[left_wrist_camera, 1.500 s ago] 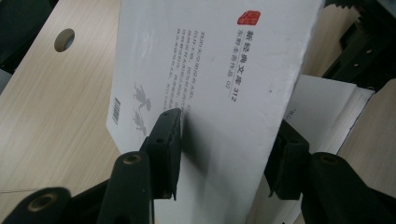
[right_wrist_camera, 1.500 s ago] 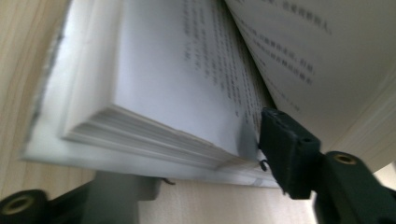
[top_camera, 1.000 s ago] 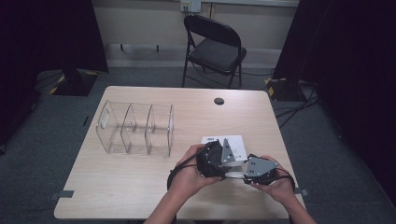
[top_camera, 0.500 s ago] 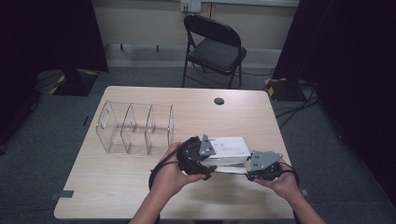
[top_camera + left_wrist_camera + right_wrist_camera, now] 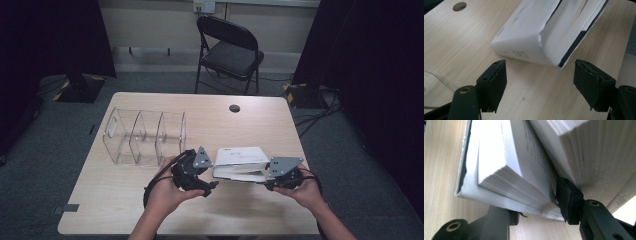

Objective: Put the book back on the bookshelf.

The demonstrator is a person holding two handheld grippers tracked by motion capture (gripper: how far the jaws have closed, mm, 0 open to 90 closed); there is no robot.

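Dark curtains hang at both sides of the room, and one folding chair (image 5: 227,50) stands beyond the far edge of the bench (image 5: 260,120). On the bench I count one book (image 5: 239,156), one clear organizer (image 5: 145,136) with three compartments, and one round cable hole (image 5: 234,108) near the far edge.

I hold two grippers. My right gripper (image 5: 272,176) has its fingers (image 5: 567,200) pinching a sheaf of the book's lower pages and cover at its right end, so one finger sits inside the opened pages and the other is under the cover. That lifts the book at my end; it lies tilted, its pages fanned apart, toward the right half of the bench and close to the near edge.

My left gripper (image 5: 207,172) sits just beside the book's left end, not touching it. Its fingers (image 5: 494,82) are spread wide, and in the left gripper view the book's corner lies between and beyond them, with bare wood under the gap.

The organizer stands left of the book, near my left gripper but apart from it. Bare bench lies open behind the book up to the cable hole, and along the near left corner. To the right, the book's end comes fairly near the bench's right edge.
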